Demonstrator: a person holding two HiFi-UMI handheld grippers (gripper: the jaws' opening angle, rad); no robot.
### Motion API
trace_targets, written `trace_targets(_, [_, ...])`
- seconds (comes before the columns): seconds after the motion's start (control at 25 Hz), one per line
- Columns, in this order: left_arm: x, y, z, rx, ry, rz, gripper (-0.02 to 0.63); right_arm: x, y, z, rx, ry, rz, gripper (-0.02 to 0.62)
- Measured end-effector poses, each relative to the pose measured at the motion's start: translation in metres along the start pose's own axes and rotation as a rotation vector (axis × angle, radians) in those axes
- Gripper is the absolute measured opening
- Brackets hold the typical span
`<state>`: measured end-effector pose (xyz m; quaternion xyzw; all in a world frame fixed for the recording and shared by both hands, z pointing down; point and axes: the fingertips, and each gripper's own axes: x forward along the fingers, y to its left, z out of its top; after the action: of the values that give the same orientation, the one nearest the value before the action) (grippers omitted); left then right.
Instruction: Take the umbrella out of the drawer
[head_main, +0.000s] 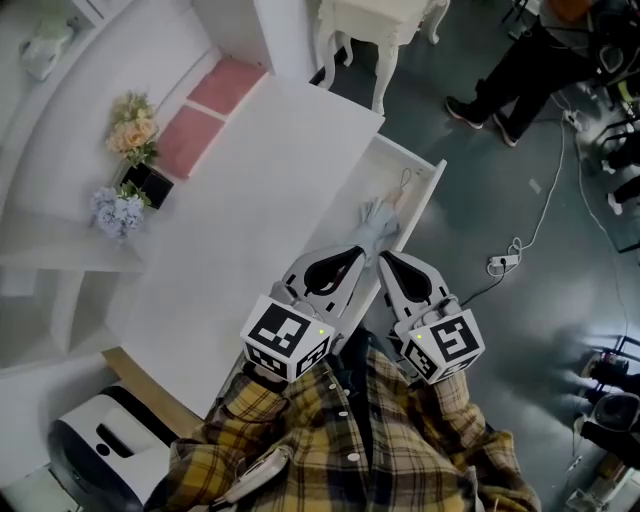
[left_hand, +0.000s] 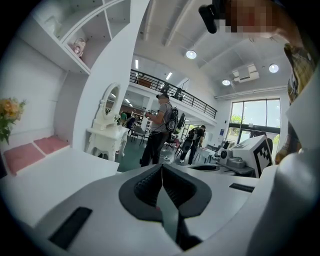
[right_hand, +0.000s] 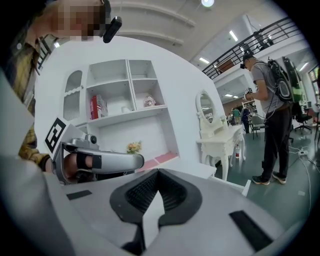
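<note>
In the head view, the grey umbrella (head_main: 377, 222) lies folded in the open drawer (head_main: 428, 205) at the right edge of the white worktop (head_main: 250, 200). The tips of both grippers cover its near end, so whether either touches it cannot be told here. The left gripper (head_main: 357, 252) and right gripper (head_main: 385, 259) sit side by side over the drawer's near part, and the plaid shirt (head_main: 350, 440) cuts off the worktop's near edge. Flowers (head_main: 132, 128) and pink cushions (head_main: 190, 140) sit at the worktop's far left. A cable (head_main: 513, 247) trails over the dark grey floor (head_main: 520, 330), and a white dressing table (head_main: 375, 25) is cropped at the top. In the left gripper view, that gripper's jaws are pressed together with nothing between them. Its own body hides the drawer and umbrella. Beyond it are the worktop, the mirrored dressing table, standing people (left_hand: 161, 127), a railed balcony (left_hand: 175, 95) and tall windows (left_hand: 250, 120). In the right gripper view, the jaws meet at their tips, also empty. The umbrella is hidden again and only a corner of the drawer shows. The left gripper crosses in front of wall shelves (right_hand: 120, 95), and a person with a backpack (right_hand: 270, 100) stands at the right.
</note>
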<state>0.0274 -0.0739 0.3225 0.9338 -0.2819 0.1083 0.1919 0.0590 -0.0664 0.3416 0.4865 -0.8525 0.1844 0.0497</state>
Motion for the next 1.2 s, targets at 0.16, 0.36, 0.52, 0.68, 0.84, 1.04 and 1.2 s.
trace_targets(0.16, [0.006, 0.005, -0.001, 0.001, 0.011, -0.027, 0.021, 0.003, -0.001, -0.003, 0.006, 0.008, -0.024, 0.017])
trace_targets(0.36, [0.016, 0.01, -0.009, -0.001, 0.041, -0.054, 0.021, 0.006, -0.005, -0.011, 0.02, 0.023, -0.05, 0.017])
trace_targets(0.52, [0.023, 0.013, -0.012, -0.003, 0.058, -0.072, 0.023, 0.006, -0.008, -0.013, 0.032, 0.026, -0.071, 0.017])
trace_targets(0.68, [0.032, 0.015, -0.017, -0.002, 0.073, -0.083, 0.023, 0.003, -0.015, -0.016, 0.047, 0.029, -0.094, 0.017])
trace_targets(0.84, [0.046, 0.019, -0.034, 0.006, 0.126, -0.1, 0.023, 0.003, -0.021, -0.028, 0.081, 0.039, -0.115, 0.017])
trace_targets(1.04, [0.062, 0.021, -0.057, 0.001, 0.203, -0.139, 0.025, 0.003, -0.026, -0.043, 0.109, 0.065, -0.136, 0.017])
trace_targets(1.2, [0.074, 0.026, -0.079, 0.011, 0.284, -0.162, 0.026, 0.001, -0.032, -0.053, 0.145, 0.078, -0.156, 0.017])
